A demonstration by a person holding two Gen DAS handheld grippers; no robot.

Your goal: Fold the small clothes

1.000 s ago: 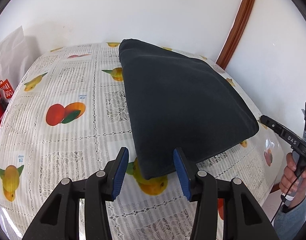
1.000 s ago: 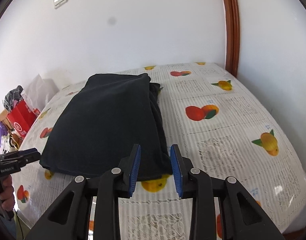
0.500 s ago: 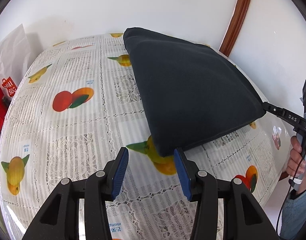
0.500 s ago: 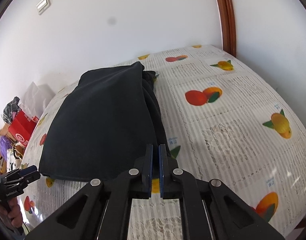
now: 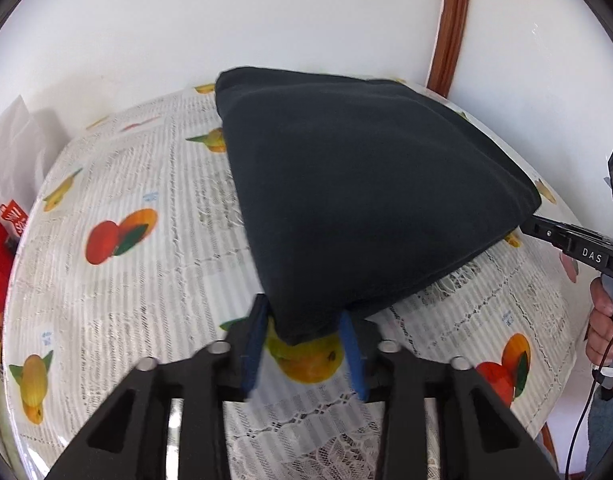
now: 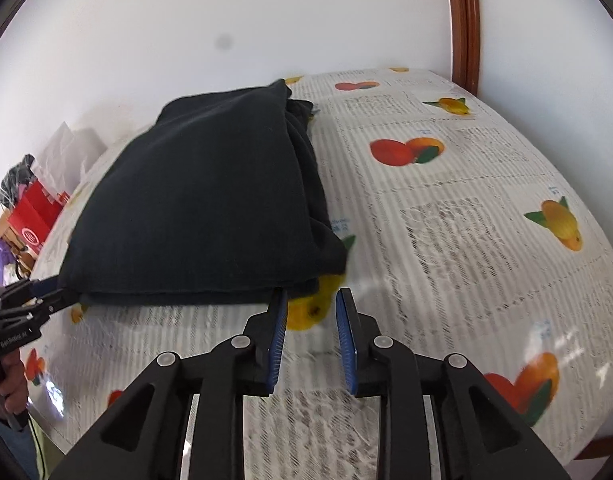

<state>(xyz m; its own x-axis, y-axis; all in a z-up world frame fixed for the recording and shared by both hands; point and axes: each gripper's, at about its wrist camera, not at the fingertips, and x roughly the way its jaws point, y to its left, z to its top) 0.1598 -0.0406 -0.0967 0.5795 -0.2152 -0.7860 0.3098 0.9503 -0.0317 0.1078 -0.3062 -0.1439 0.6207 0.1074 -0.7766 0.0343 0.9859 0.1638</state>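
Note:
A folded black garment [image 5: 366,204] lies on the fruit-print tablecloth [image 5: 138,280]. My left gripper [image 5: 304,338] is open, and the garment's near corner sits between its blue pads without being clamped. In the right wrist view the garment [image 6: 202,208] lies left of centre. My right gripper [image 6: 310,320] is open and empty just off the garment's near right corner. The left gripper's tips [image 6: 38,300] show at the garment's left corner.
The table sits in a corner of white walls with a brown wooden frame [image 6: 462,28] at the right. Red and white bags [image 6: 38,204] stand beyond the table's left edge. A hand holding the right gripper [image 5: 602,312] shows at the right edge.
My right gripper was shut half a second ago and has opened and drawn back from the garment's corner. My left gripper has moved in around the near corner, its jaws a little narrower.

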